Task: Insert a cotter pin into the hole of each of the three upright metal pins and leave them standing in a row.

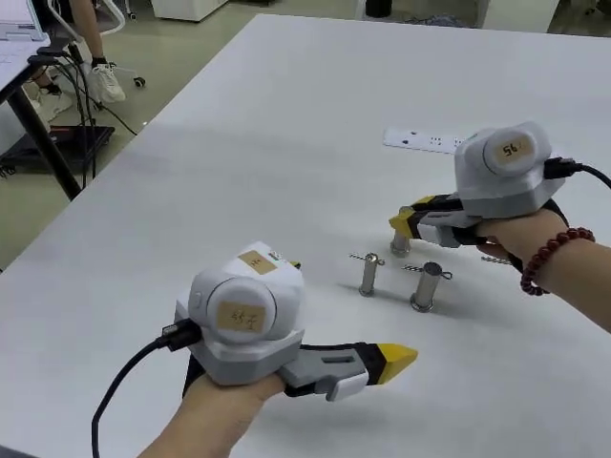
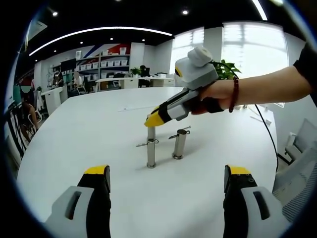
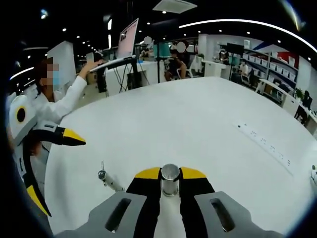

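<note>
Your left gripper (image 1: 397, 360) is nearest, two upright metal pins (image 1: 368, 277) carrying cotter pins (image 1: 366, 258) just beyond. Left gripper view: its jaws stand wide apart. Right gripper view: your right gripper (image 3: 170, 174) clamps the third metal pin (image 3: 170, 185)

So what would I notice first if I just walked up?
The yellow-tipped right claw pinches a shiny metal pin standing on the white table. Close beside it stand a second pin and a third pin, each with a thin wire clip poked through near its top. The left claw is wide open, pointing at them.
</note>
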Demonstrator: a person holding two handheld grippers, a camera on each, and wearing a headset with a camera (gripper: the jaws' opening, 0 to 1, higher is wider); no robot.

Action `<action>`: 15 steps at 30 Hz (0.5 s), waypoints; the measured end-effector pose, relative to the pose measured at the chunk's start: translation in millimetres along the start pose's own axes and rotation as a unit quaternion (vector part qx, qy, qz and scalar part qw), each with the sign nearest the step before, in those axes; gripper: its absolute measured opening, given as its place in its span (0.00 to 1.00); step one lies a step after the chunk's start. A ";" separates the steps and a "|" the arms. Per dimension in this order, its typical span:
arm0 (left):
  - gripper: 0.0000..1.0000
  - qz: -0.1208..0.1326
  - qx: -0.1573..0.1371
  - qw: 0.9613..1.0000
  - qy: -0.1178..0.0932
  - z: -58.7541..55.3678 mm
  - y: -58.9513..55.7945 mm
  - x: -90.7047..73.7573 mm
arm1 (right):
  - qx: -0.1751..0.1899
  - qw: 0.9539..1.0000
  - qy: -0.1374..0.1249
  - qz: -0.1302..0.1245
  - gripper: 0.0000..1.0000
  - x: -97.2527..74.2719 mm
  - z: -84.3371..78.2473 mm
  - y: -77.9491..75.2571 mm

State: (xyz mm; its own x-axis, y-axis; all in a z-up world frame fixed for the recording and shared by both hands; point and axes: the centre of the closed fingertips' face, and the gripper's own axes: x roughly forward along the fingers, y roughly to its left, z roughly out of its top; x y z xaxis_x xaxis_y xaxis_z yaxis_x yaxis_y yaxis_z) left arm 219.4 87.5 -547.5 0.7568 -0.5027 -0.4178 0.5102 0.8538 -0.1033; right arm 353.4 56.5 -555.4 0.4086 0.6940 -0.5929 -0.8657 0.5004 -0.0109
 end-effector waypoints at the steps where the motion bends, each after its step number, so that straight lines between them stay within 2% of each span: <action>1: 0.95 -0.001 0.000 1.000 0.000 0.1 -0.1 -0.1 | 0.003 1.000 0.000 -0.002 0.08 -2.6 -1.7 -1.8; 9: 0.98 -0.002 -0.002 1.000 -0.009 4.5 3.1 -2.4 | 0.018 1.000 0.012 -0.022 0.08 -20.4 -21.2 -17.8; 15: 0.99 -0.004 -0.007 1.000 -0.006 4.7 3.3 -3.7 | 0.025 0.999 0.014 -0.031 0.08 -34.9 -30.6 -19.3</action>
State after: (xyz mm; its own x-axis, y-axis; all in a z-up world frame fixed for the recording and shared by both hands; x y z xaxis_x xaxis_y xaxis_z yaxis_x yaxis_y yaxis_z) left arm 220.2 91.5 -542.1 0.7575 -0.5115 -0.4056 0.5110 0.8513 -0.1192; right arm 347.1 6.8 -559.1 0.4516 0.6462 -0.6152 -0.8232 0.5677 -0.0080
